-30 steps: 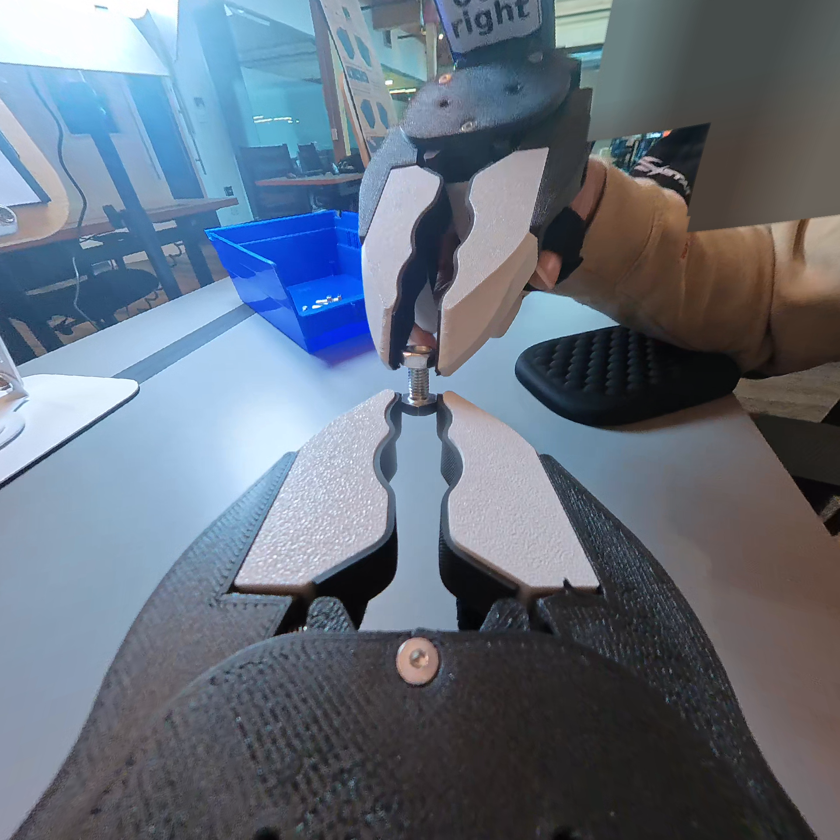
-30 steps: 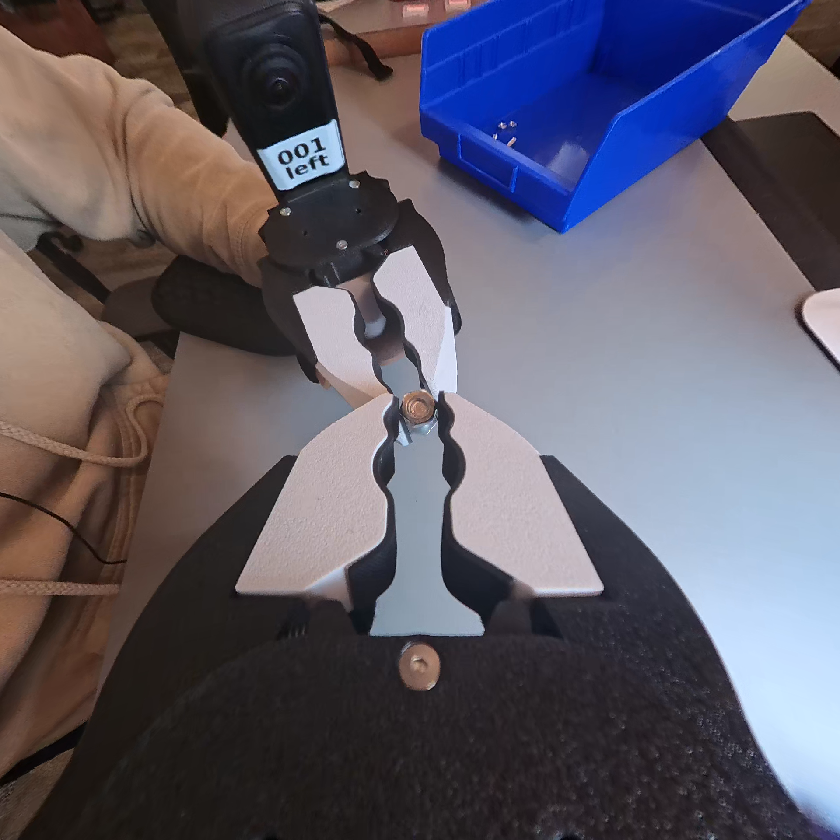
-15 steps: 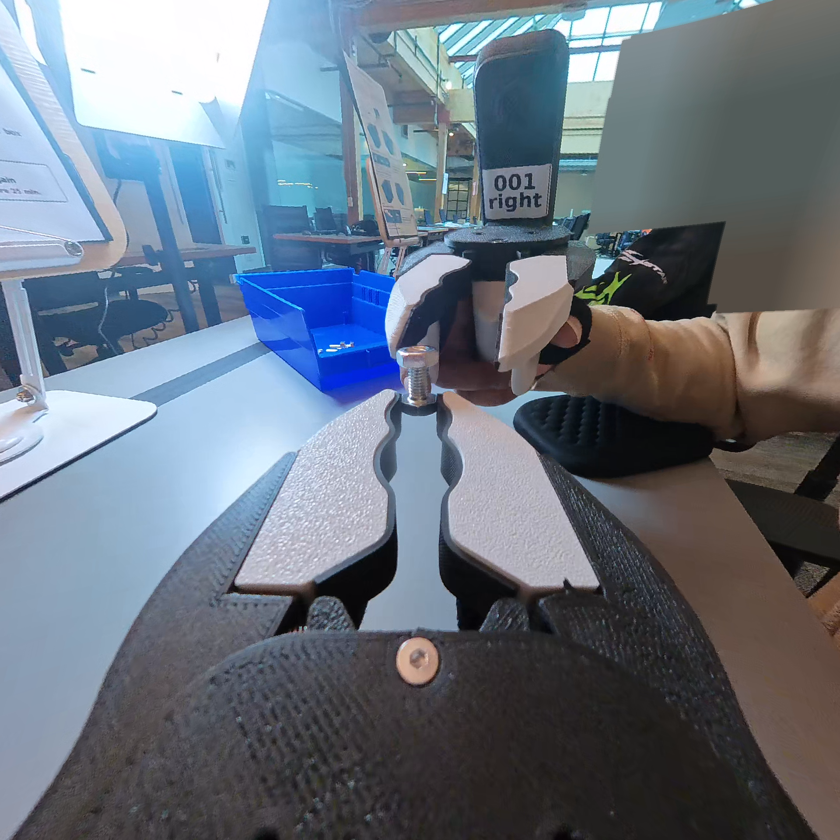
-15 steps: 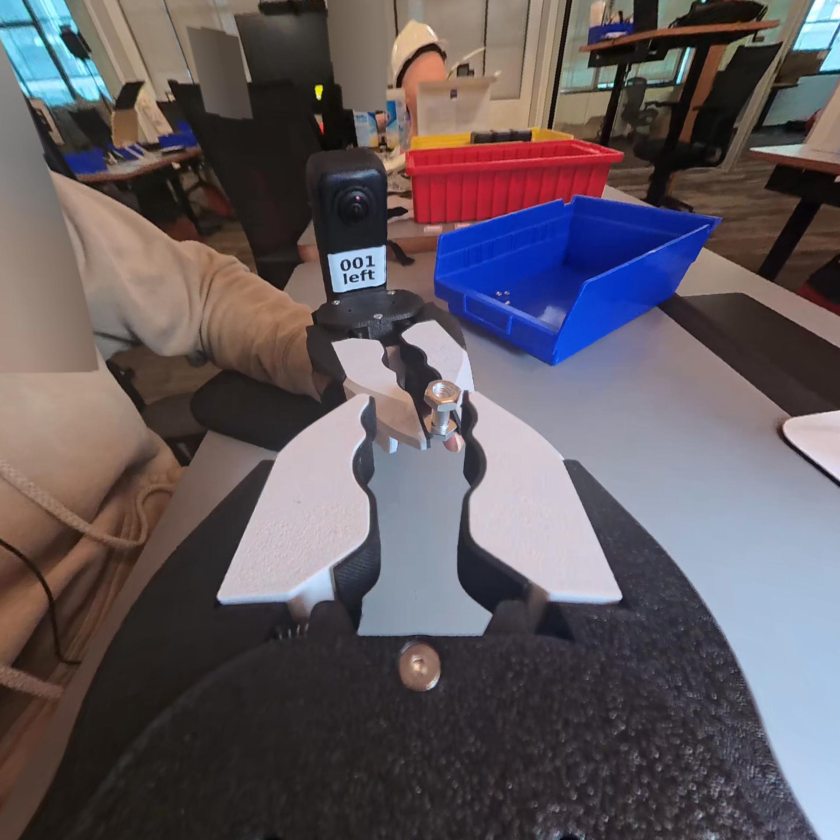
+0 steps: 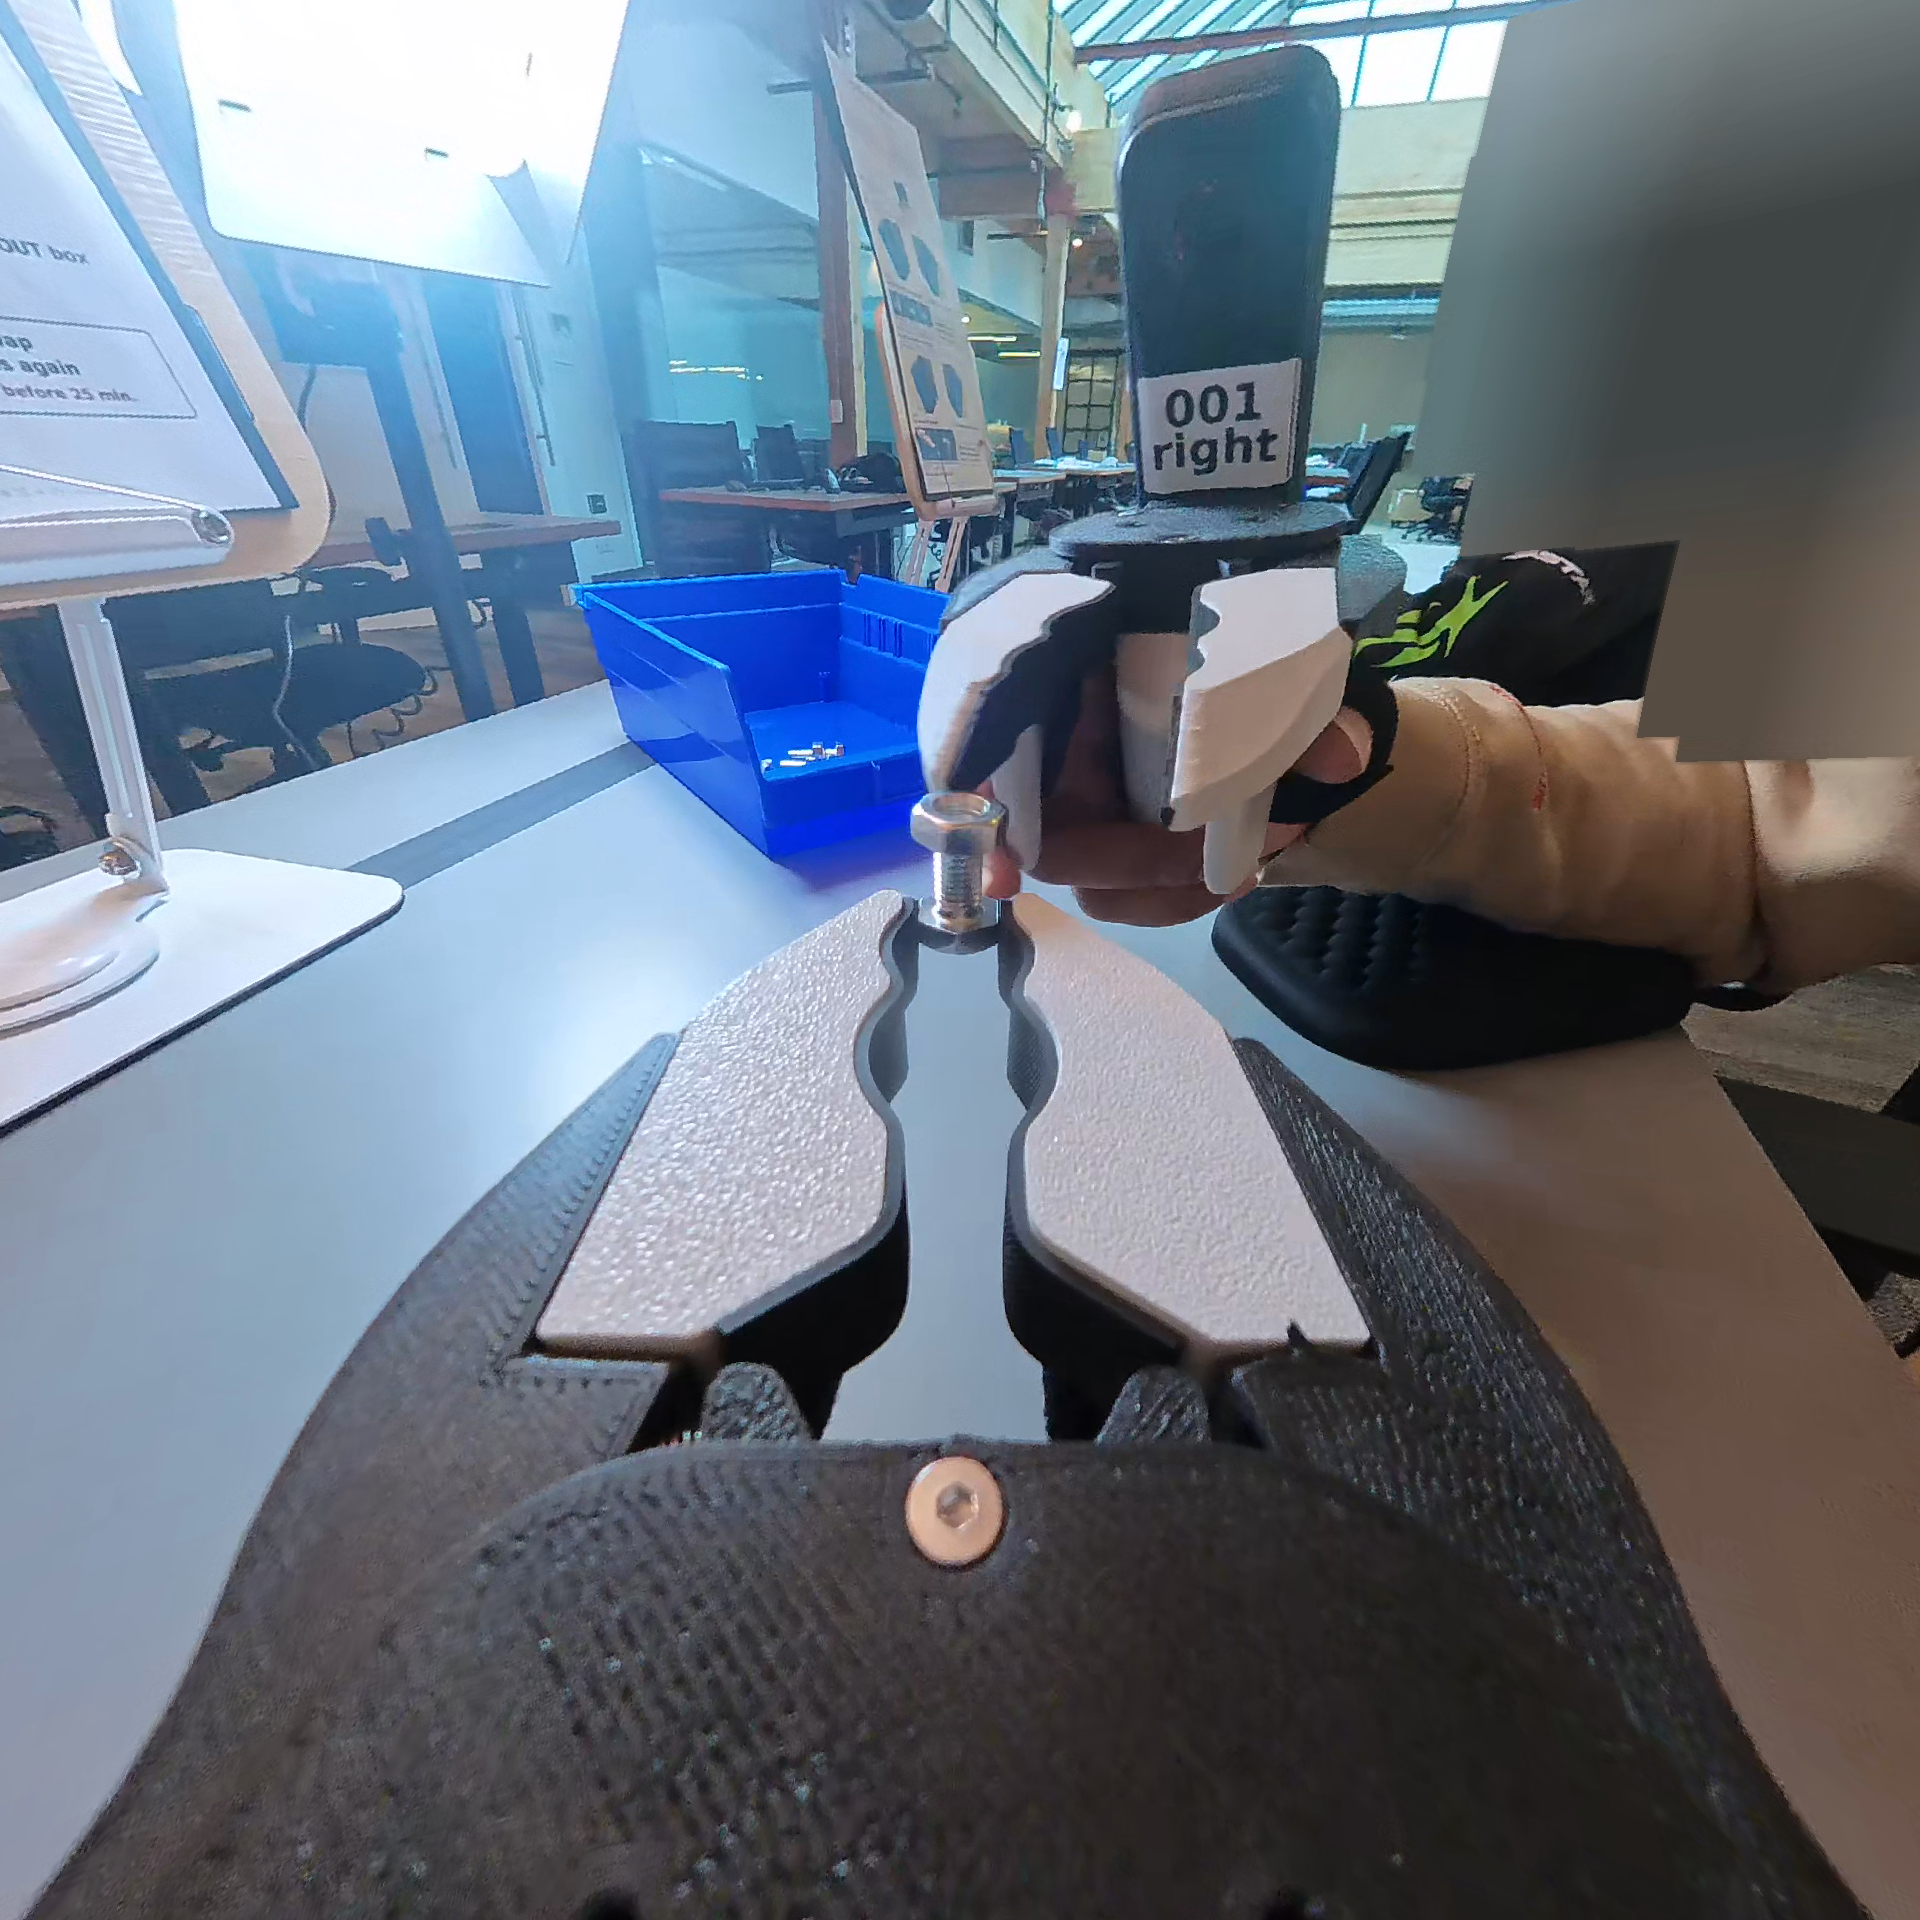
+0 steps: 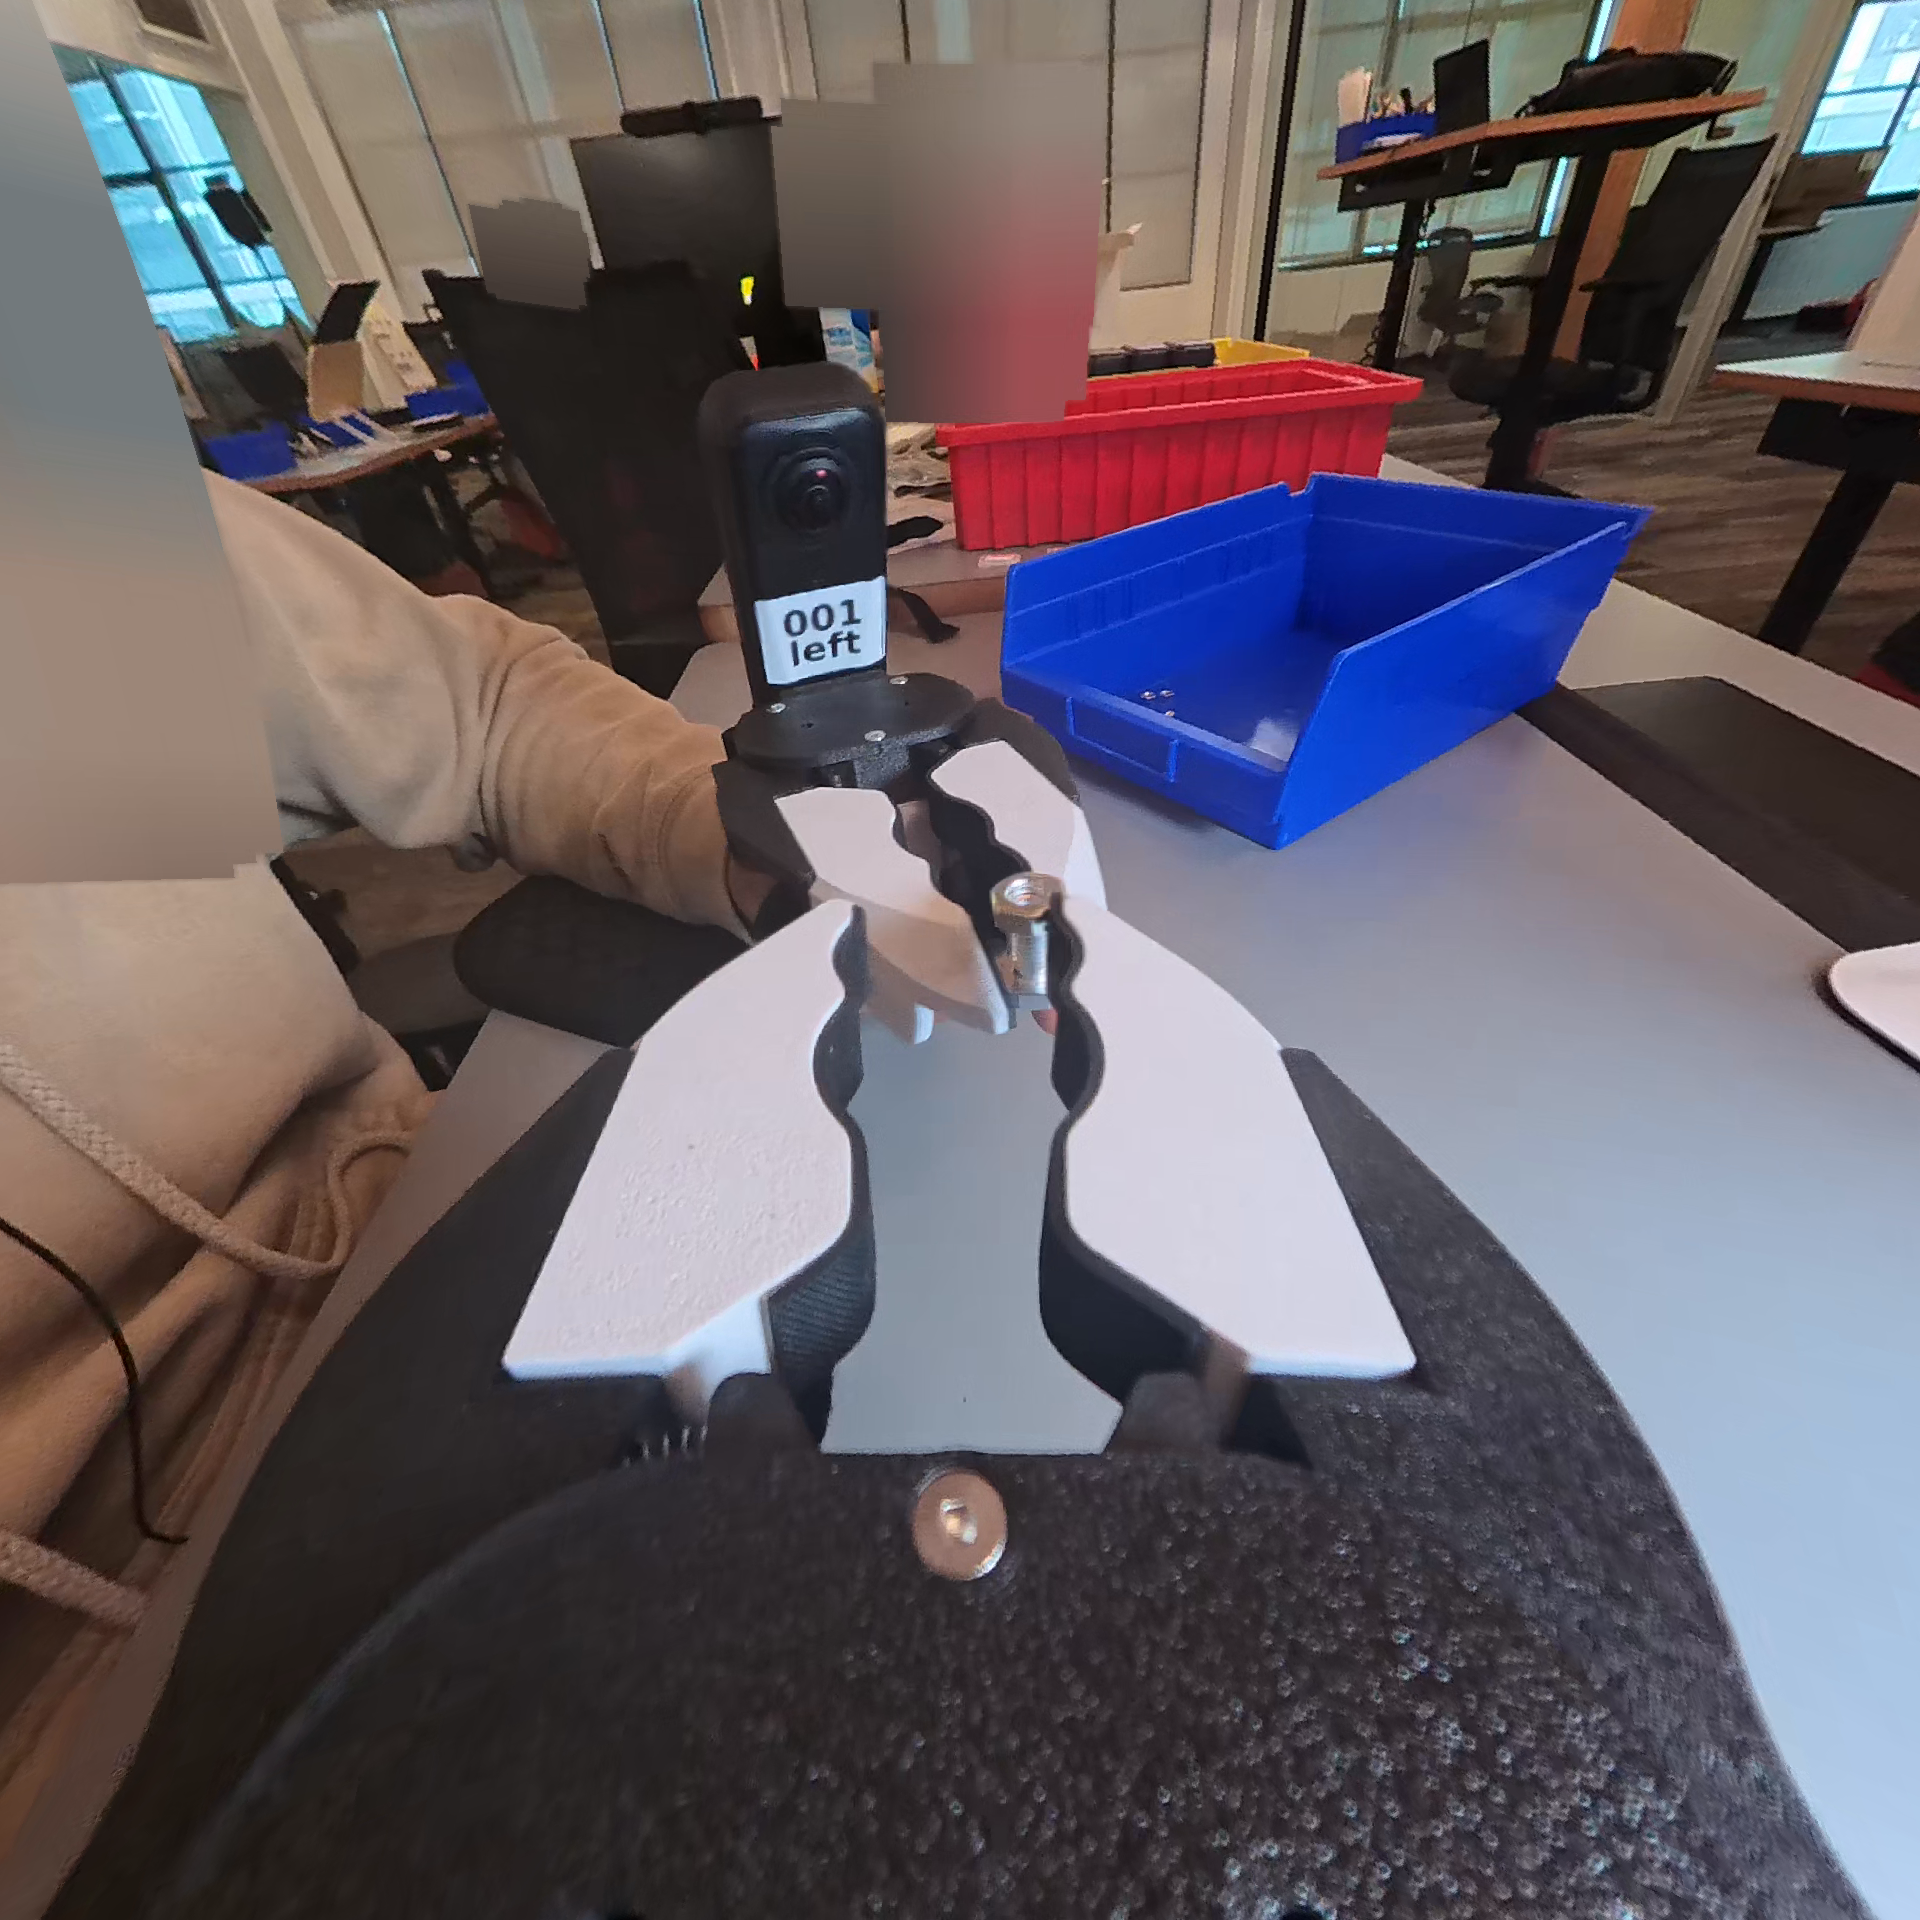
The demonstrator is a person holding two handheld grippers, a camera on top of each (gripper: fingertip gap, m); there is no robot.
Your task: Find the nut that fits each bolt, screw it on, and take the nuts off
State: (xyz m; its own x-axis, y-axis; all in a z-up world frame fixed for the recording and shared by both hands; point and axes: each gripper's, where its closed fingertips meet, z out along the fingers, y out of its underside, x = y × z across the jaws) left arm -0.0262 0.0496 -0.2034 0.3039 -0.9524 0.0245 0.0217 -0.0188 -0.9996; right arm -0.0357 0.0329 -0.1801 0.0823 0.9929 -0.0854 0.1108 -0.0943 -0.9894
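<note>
Between the two grippers, above the grey table (image 5: 343,1122), stands a small steel bolt (image 5: 954,883) upright, head down, pinched at its head by the left gripper (image 5: 956,920), whose fingertips are clenched on it. At the top of the thread sits a hex nut (image 5: 957,818) — barely on, by the look of it. Just beside, the right gripper (image 6: 961,940) hangs released, jaws apart, one white finger (image 5: 1023,821) close against the nut's side but gripping nothing. Farther back rests a blue bin (image 6: 1455,665) with a few small metal parts on its floor. Small, hard and stiff hardware, probably light and slick — likely to slip or pop out if squeezed off-centre. Best taken across two opposite flats of the nut, with the bolt head kept firmly clamped so the shank cannot turn along. Could tilt or cross-thread if pushed sideways, so probably calls for a square approach and short turns.
</note>
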